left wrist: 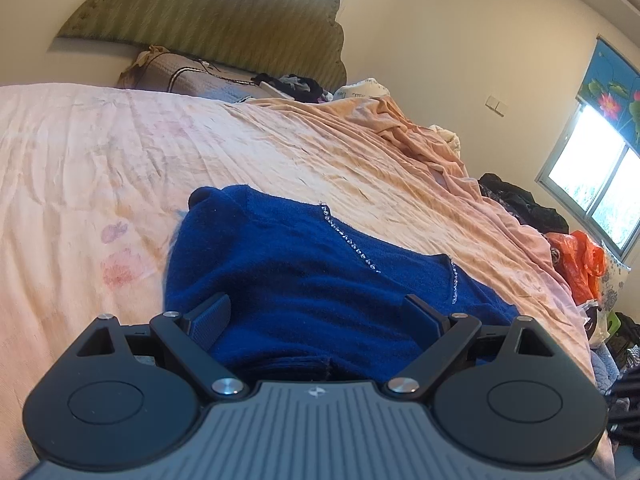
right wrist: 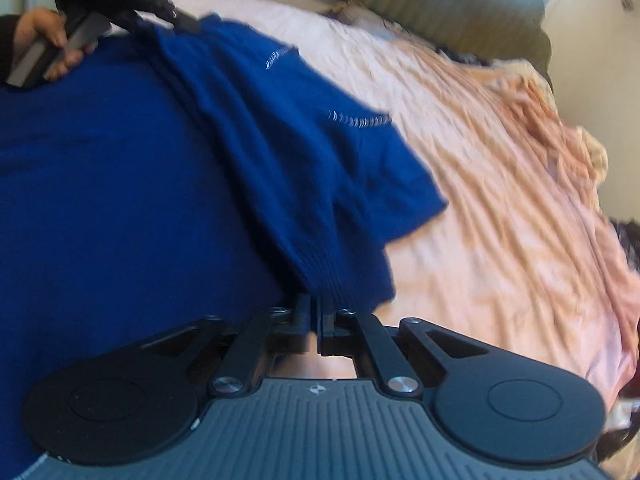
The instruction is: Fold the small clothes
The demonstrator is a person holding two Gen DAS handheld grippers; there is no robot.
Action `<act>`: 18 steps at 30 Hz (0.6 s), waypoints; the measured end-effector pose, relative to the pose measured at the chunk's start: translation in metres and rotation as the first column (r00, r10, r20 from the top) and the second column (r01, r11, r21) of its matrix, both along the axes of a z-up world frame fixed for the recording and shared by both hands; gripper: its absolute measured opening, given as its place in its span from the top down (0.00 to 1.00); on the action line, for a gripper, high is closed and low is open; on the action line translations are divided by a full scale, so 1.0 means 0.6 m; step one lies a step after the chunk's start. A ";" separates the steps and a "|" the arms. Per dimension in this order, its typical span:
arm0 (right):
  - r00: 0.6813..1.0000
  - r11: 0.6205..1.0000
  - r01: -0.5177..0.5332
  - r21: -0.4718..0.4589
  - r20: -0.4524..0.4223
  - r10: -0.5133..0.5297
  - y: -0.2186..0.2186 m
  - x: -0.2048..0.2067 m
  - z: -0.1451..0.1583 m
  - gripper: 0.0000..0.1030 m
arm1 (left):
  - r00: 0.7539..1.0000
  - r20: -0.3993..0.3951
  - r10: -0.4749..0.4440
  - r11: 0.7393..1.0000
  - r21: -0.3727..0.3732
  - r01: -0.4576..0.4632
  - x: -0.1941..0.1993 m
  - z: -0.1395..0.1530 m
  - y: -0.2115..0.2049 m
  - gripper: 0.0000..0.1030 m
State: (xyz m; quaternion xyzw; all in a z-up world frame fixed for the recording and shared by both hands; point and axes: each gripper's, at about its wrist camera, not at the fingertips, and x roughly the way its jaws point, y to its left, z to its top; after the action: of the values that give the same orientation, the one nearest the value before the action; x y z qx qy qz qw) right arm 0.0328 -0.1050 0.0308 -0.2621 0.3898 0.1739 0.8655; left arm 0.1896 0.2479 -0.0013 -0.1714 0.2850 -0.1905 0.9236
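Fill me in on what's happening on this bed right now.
A person is folding a blue knit sweater on a bed covered with a pinkish sheet. The right gripper is shut on the sweater's ribbed edge. The left gripper is open, its fingers spread over the sweater; in the right wrist view a hand holds it at the sweater's far side. The sweater is bunched and partly doubled over, so the fold isn't finished.
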 end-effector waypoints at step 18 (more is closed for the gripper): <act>0.974 0.905 0.222 0.363 -0.048 -0.220 -0.020 0.109 -0.020 0.37 | 1.000 0.000 0.001 1.000 -0.020 -0.001 -0.001 -0.002 0.005 0.10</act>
State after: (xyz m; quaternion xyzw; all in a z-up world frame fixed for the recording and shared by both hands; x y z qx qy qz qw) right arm 0.0983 -0.1167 0.0186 -0.0499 0.3801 0.1452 0.9121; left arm 0.1890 0.2507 -0.0022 -0.1806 0.2832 -0.1930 0.9219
